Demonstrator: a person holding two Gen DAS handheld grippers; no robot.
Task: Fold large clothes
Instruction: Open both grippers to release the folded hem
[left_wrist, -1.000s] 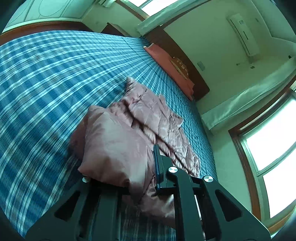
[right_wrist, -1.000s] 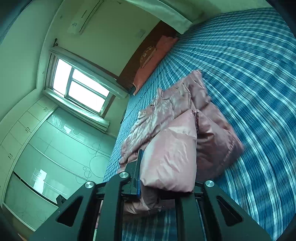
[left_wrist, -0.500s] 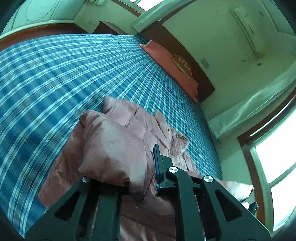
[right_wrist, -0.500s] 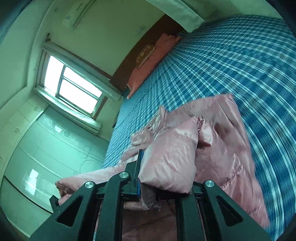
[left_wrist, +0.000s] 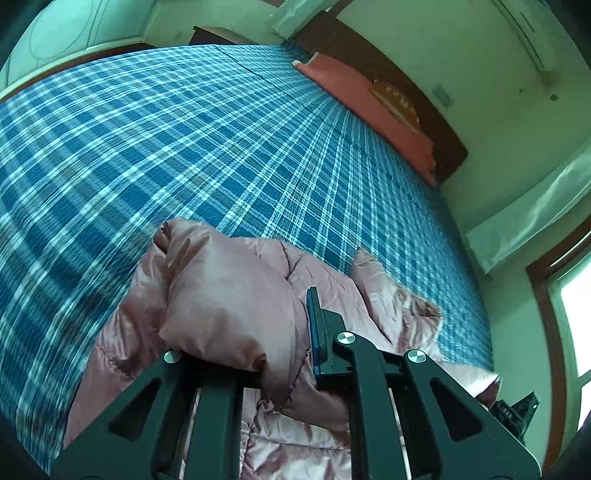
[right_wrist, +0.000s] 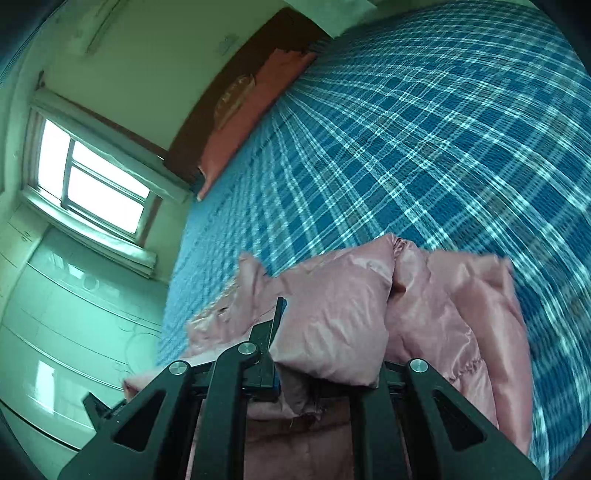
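A shiny pink padded jacket (left_wrist: 384, 306) lies partly on the blue plaid bed (left_wrist: 184, 140). My left gripper (left_wrist: 243, 332) is shut on a thick fold of the pink jacket, which bulges out between the jaws and hides the left finger. In the right wrist view my right gripper (right_wrist: 328, 332) is shut on another fold of the jacket (right_wrist: 461, 310), and the rest hangs to its right and left. The right gripper's tip (left_wrist: 517, 410) shows at the lower right of the left wrist view.
A salmon pillow (left_wrist: 369, 99) lies against the dark wooden headboard (left_wrist: 399, 85) at the far end of the bed. A window (right_wrist: 92, 181) and pale wardrobe doors (right_wrist: 74, 314) stand beside the bed. The plaid sheet (right_wrist: 406, 129) stretches wide beyond the jacket.
Both grippers have kept their hold and pulled the jacket toward the near edge of the bed. More bare plaid sheet now shows beyond it.
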